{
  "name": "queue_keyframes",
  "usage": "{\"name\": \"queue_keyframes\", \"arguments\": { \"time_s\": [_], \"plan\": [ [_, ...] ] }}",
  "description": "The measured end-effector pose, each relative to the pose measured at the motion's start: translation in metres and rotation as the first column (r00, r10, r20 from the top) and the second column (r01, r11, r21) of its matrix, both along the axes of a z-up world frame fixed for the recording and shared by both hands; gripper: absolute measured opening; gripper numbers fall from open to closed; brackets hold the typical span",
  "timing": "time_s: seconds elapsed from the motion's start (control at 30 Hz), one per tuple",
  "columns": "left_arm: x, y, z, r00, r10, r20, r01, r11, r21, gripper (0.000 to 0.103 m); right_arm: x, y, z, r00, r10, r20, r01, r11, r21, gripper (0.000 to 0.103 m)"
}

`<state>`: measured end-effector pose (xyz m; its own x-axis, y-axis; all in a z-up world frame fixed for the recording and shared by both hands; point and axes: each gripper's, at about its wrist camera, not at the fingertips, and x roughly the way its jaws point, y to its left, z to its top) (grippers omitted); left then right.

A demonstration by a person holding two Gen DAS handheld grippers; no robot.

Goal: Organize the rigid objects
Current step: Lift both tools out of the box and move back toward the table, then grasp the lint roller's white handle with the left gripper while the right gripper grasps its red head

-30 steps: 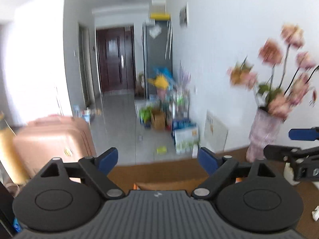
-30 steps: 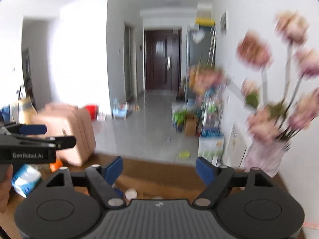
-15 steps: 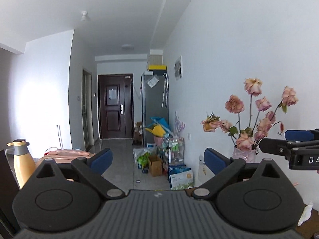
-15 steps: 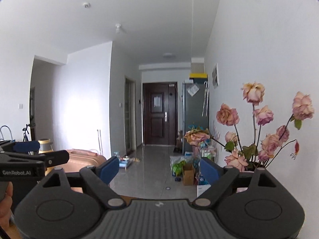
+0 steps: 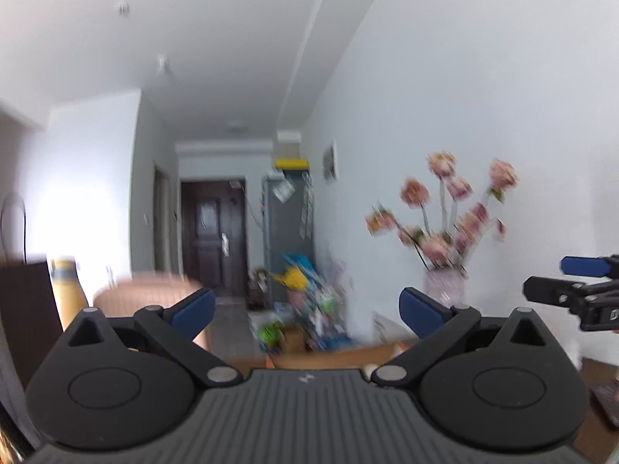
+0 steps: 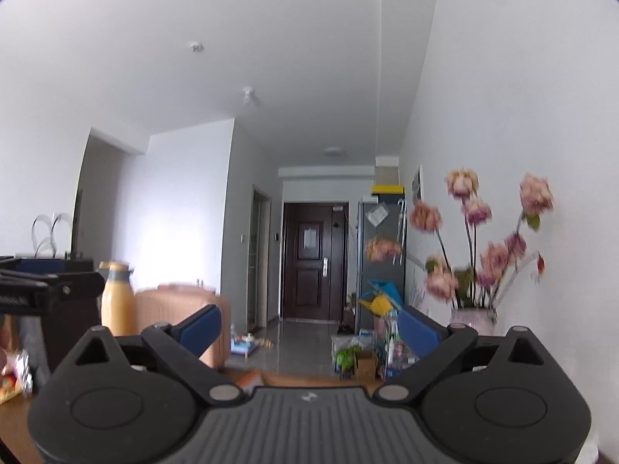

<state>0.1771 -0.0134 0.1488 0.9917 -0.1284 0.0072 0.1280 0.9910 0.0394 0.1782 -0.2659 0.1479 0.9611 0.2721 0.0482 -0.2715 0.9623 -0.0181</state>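
Both views look level down a hallway, blurred by motion. My left gripper is open with nothing between its blue pads. The jaws of my right gripper are opening, and only air lies between them. Each gripper shows at the edge of the other's view: the right gripper at the right edge, the left gripper at the left edge. Only a thin strip of the brown table shows, with a small orange item on it. A shiny snack packet lies at the far left.
A vase of pink flowers stands at the right by the white wall. A yellow bottle stands at the left beside a dark box. Beyond the table are a pink suitcase and floor clutter near a grey fridge.
Both views swung up from the tabletop to the hallway, then sank a little so a strip of table shows again. Both pairs of jaws stand wider apart than before.
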Motion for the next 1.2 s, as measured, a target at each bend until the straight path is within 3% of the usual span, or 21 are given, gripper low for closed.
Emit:
{"name": "queue_keyframes", "arguments": {
  "time_s": [0.13, 0.27, 0.5, 0.63, 0.9, 0.97, 1.03, 1.13, 1.2],
  "plan": [
    [-0.038, 0.01, -0.044, 0.996, 0.002, -0.084, -0.004, 1.0, -0.03, 0.103, -0.027, -0.003, -0.049, 0.995, 0.024, -0.099, -0.022, 1.0, 0.02, 0.102],
    [-0.065, 0.016, -0.088, 0.986, 0.024, -0.163, -0.025, 1.0, -0.004, 0.103, -0.049, 0.002, -0.099, 0.972, 0.045, -0.232, -0.056, 0.998, -0.042, 0.102],
    [-0.086, 0.043, -0.15, 0.929, 0.057, -0.366, -0.082, 0.995, -0.053, 0.103, -0.075, -0.006, -0.167, 0.902, 0.01, -0.431, -0.03, 0.999, -0.039, 0.102],
    [-0.08, 0.054, -0.16, 0.905, 0.063, -0.421, -0.095, 0.994, -0.054, 0.103, -0.079, -0.01, -0.18, 0.878, -0.02, -0.478, -0.006, 0.999, -0.052, 0.102],
    [-0.039, 0.049, -0.165, 0.863, 0.032, -0.504, -0.088, 0.992, -0.087, 0.103, -0.048, -0.018, -0.182, 0.849, -0.037, -0.527, 0.032, 0.999, -0.02, 0.101],
    [-0.026, 0.046, -0.164, 0.859, 0.019, -0.512, -0.073, 0.994, -0.086, 0.103, -0.037, -0.021, -0.183, 0.842, -0.032, -0.539, 0.028, 0.999, -0.014, 0.096],
    [-0.012, 0.04, -0.164, 0.858, 0.001, -0.514, -0.053, 0.995, -0.088, 0.102, -0.024, -0.025, -0.183, 0.834, -0.028, -0.551, 0.034, 0.999, 0.001, 0.081],
    [0.015, 0.031, -0.163, 0.85, -0.002, -0.527, -0.051, 0.995, -0.087, 0.08, 0.004, -0.033, -0.181, 0.82, -0.019, -0.572, 0.053, 0.998, 0.043, 0.065],
    [0.037, 0.031, -0.163, 0.831, -0.024, -0.556, -0.052, 0.991, -0.12, 0.068, 0.023, -0.037, -0.178, 0.817, -0.02, -0.576, 0.061, 0.997, 0.052, 0.061]
  ]
}}
